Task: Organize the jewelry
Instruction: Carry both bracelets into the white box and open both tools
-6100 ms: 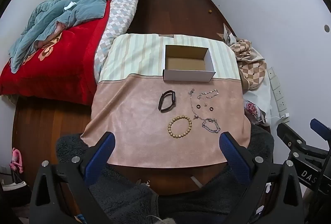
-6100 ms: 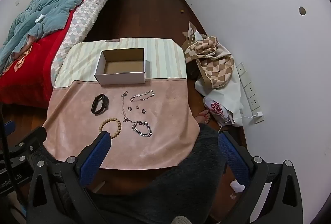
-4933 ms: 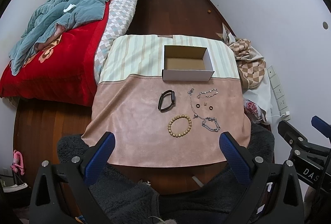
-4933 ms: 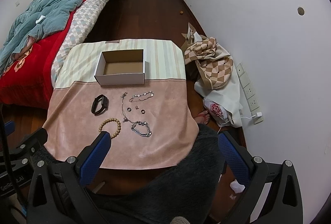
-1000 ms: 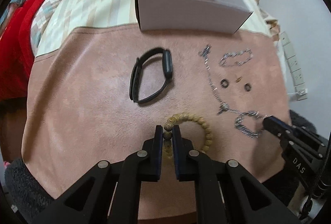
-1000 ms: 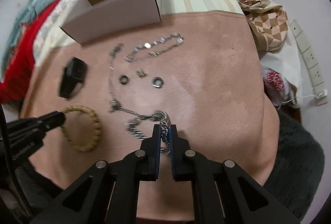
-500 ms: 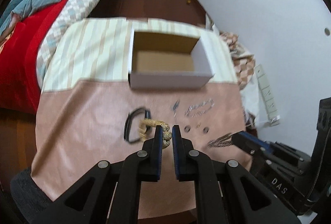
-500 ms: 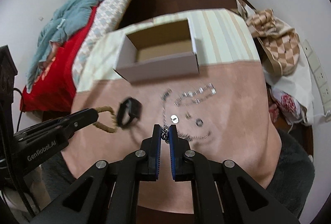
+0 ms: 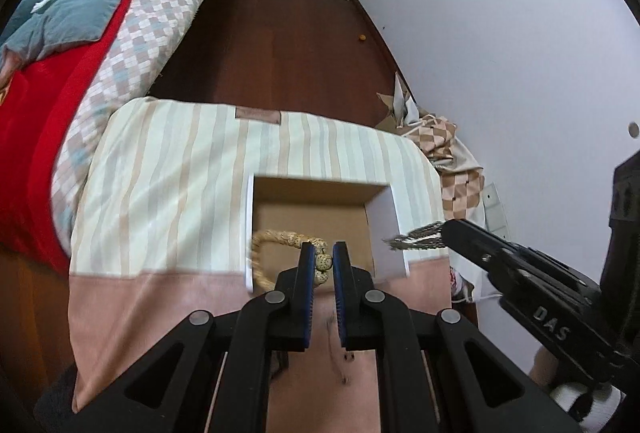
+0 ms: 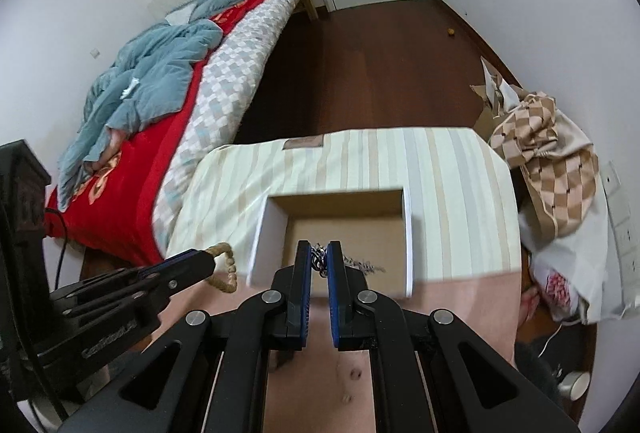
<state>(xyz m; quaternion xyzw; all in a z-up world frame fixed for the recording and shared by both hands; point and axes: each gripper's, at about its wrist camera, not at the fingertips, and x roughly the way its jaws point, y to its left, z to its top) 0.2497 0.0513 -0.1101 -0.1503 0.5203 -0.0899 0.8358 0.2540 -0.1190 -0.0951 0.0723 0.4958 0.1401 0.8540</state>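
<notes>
We hold the beaded bracelet (image 9: 280,243) clamped in the left gripper (image 9: 323,262) and the chain bracelet (image 10: 352,260) clamped in the right gripper (image 10: 319,259), poised above the open cardboard box (image 10: 407,233) for release.

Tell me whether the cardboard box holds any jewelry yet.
Empty as far as shown: the cardboard box floor is bare brown in both views. The bead bracelet and silver chain hang clamped above it; its near corner is hidden.

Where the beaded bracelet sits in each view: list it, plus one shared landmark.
Left wrist: beaded bracelet low centre, pinched in the left gripper.
Right wrist: bracelet lower left, at that gripper's tip.
Shared landmark: the open cardboard box.
</notes>
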